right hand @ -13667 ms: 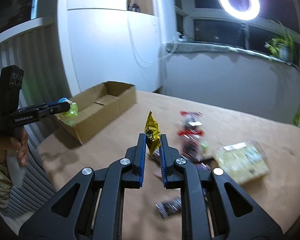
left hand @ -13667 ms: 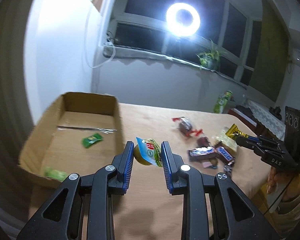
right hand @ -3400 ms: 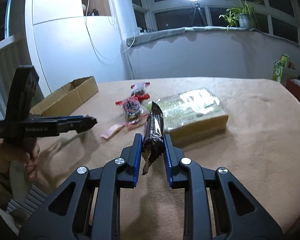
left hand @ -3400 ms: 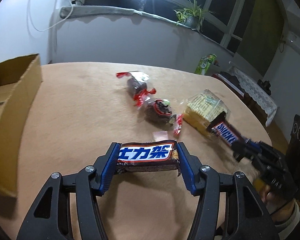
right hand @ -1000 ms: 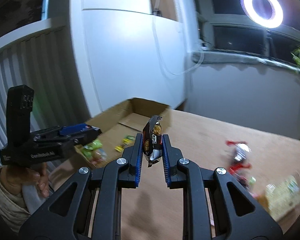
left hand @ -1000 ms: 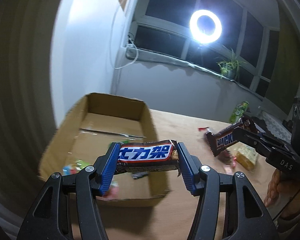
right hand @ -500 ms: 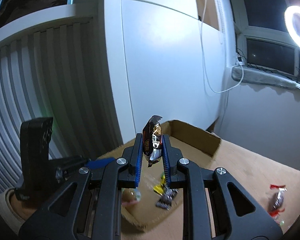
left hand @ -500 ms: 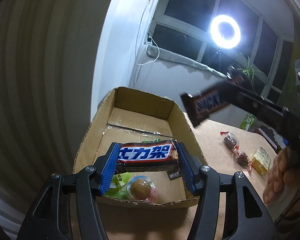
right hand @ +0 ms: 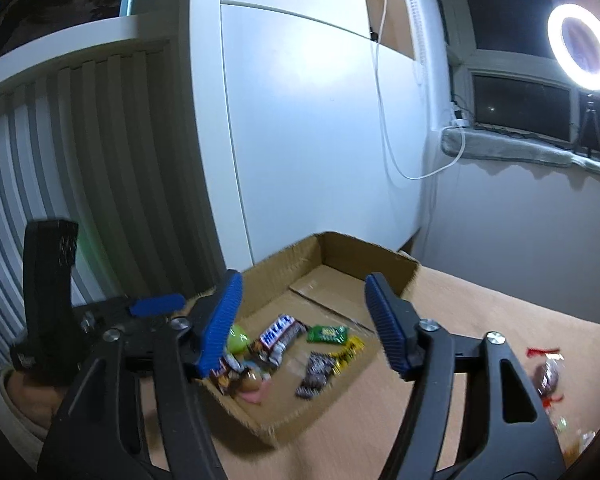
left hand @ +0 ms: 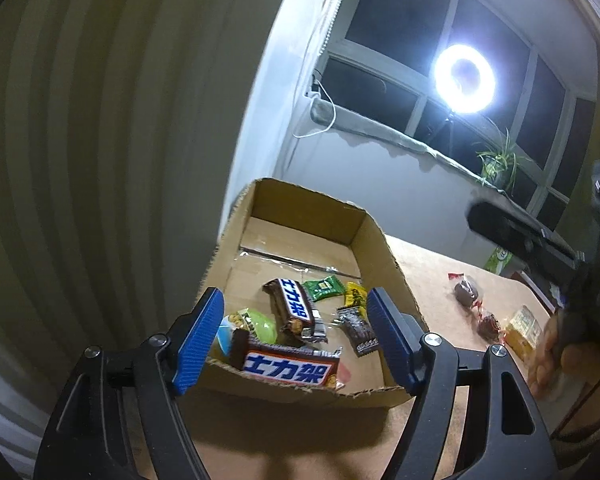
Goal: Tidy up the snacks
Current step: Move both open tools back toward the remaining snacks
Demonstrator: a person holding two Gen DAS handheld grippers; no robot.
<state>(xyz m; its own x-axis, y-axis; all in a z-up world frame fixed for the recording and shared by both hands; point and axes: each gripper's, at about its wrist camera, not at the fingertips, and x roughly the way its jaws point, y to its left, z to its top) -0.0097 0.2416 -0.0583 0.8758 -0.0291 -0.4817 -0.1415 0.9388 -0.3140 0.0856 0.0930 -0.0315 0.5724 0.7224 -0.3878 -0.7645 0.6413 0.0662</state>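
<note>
Snacks lie mostly in the cardboard box [left hand: 384, 248] at the table's corner: two Snickers bars [left hand: 294, 310], a green packet [left hand: 323, 287], a yellow packet [left hand: 354, 295] and a green capsule [left hand: 256, 325]. Both the left gripper [left hand: 292, 338] and right gripper [right hand: 304, 320] hover over the box with jaws spread wide, holding nothing. Judging by this, most sorting is done; the red-wrapped sweets [left hand: 466, 293] and a clear-wrapped pack [left hand: 524, 330] remain on the table [left hand: 432, 268].

Each black hand-held gripper [left hand: 296, 336] has ribbed blue pads [left hand: 198, 342] and silver screws.
</note>
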